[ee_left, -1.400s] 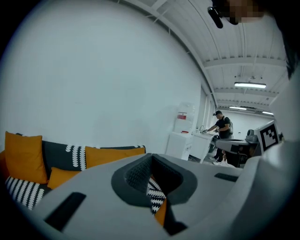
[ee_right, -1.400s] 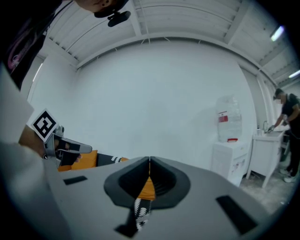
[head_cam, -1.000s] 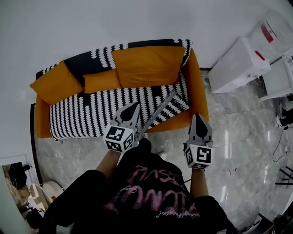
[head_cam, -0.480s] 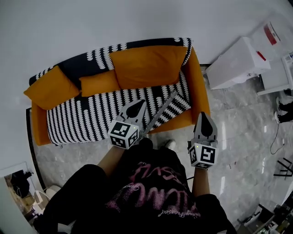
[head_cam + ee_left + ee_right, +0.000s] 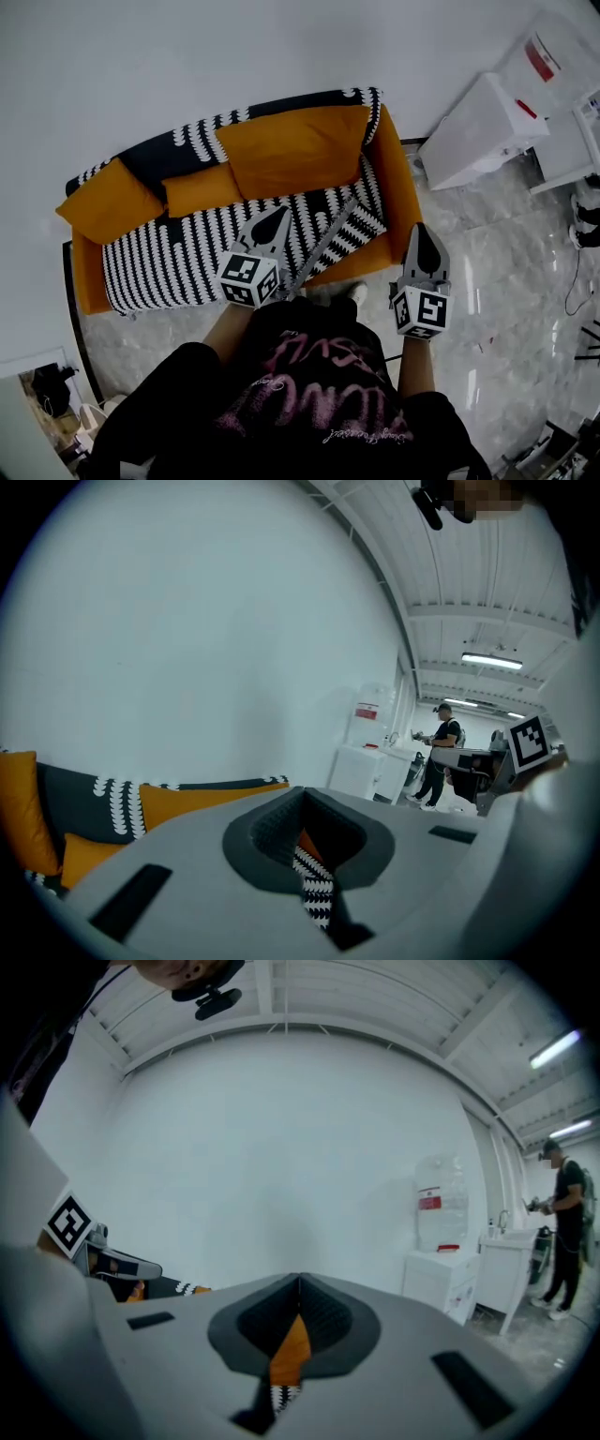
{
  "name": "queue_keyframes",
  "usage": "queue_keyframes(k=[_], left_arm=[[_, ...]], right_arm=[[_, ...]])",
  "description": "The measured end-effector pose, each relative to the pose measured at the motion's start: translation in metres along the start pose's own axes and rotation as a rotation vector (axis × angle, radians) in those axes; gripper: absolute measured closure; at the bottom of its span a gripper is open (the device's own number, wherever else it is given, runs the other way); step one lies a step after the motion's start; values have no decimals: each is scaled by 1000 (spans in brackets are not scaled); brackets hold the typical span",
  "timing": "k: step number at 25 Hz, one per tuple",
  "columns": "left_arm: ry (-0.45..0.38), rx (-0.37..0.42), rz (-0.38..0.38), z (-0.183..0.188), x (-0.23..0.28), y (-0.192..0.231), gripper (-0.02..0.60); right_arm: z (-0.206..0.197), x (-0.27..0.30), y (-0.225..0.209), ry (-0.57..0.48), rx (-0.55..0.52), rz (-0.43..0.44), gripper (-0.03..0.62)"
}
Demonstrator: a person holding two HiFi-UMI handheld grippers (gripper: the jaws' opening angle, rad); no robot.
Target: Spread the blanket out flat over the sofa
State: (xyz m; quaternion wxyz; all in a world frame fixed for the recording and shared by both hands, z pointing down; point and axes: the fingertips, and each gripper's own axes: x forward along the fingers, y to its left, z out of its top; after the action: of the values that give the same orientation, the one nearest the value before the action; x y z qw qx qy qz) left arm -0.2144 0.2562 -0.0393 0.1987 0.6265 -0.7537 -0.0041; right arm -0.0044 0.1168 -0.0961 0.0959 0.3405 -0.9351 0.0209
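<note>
A black-and-white patterned blanket (image 5: pixel 187 258) covers the seat and back of the orange sofa (image 5: pixel 398 178). Its front right corner (image 5: pixel 354 223) is folded over along a pale diagonal edge. My left gripper (image 5: pixel 275 217) hovers above the blanket's front edge, shut with nothing in it. In the left gripper view the left gripper (image 5: pixel 302 794) has its jaws meeting, with blanket pattern (image 5: pixel 314 892) showing past them. My right gripper (image 5: pixel 421 230) hangs off the sofa's front right corner, apart from the blanket. In its own view the right gripper (image 5: pixel 300 1279) is shut and holds nothing.
Three orange cushions rest against the sofa back: a large one (image 5: pixel 291 150), a small one (image 5: pixel 197 192) and one at the left end (image 5: pixel 108 202). White cabinets (image 5: pixel 478 131) stand at the right. A person (image 5: pixel 441 752) stands beyond them. The floor is grey marble (image 5: pixel 506 281).
Both grippers have drifted a little sideways in front of the sofa, the right one toward the right. Both have stayed shut and the blanket lies as before.
</note>
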Motion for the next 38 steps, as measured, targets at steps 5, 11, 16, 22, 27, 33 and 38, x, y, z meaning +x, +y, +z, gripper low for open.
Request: queue_keyframes(k=[5, 11, 16, 22, 27, 33, 38], left_arm=[[7, 14, 3, 3, 12, -12, 572], [23, -7, 18, -3, 24, -15, 572], [36, -9, 22, -7, 33, -19, 572], [63, -12, 41, -18, 39, -16, 572], [99, -28, 59, -36, 40, -8, 572], [139, -44, 80, -56, 42, 3, 572], [165, -50, 84, -72, 45, 4, 572]], right_arm=[[-1, -1, -26, -12, 51, -18, 574], [-10, 0, -38, 9, 24, -2, 574], [-20, 9, -39, 50, 18, 37, 574], [-38, 22, -37, 106, 8, 81, 574], [-53, 33, -29, 137, -1, 121, 574], [-77, 41, -19, 197, -25, 164, 574], [-94, 40, -15, 231, -34, 186, 574]])
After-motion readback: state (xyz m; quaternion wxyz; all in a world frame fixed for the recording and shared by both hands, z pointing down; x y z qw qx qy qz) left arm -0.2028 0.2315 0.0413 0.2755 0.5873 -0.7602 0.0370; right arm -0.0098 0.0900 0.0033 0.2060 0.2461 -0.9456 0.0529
